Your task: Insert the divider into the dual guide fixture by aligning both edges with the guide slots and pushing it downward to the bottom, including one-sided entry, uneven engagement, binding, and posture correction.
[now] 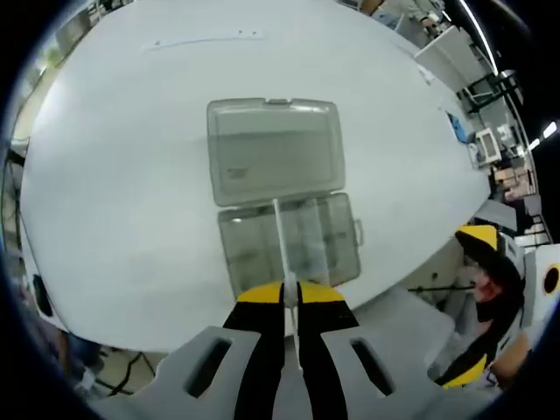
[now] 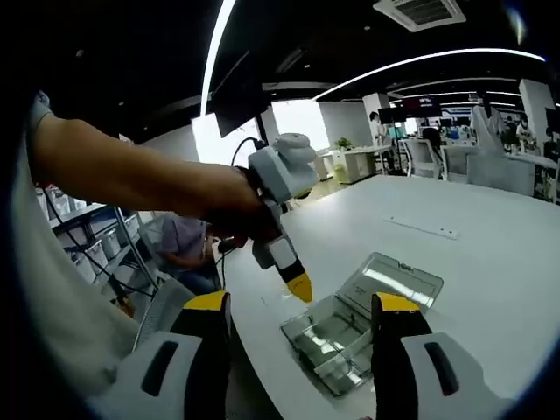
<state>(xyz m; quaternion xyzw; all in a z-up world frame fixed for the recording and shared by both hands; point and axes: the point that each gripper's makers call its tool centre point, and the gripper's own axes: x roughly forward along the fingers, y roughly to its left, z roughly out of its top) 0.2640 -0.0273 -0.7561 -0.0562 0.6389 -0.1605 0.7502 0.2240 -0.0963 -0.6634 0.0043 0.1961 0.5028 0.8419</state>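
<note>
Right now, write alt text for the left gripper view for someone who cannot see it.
The left gripper, yellow-tipped and shut on a thin clear divider, holds it above an open clear plastic compartment box on a white table. The box's lid lies flat on the table behind it. The right gripper enters at the right edge.

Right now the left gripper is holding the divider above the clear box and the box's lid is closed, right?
Not quite: the lid is open, lying flat behind the clear box, as the left gripper view shows. The left gripper does hold the divider above it.
</note>
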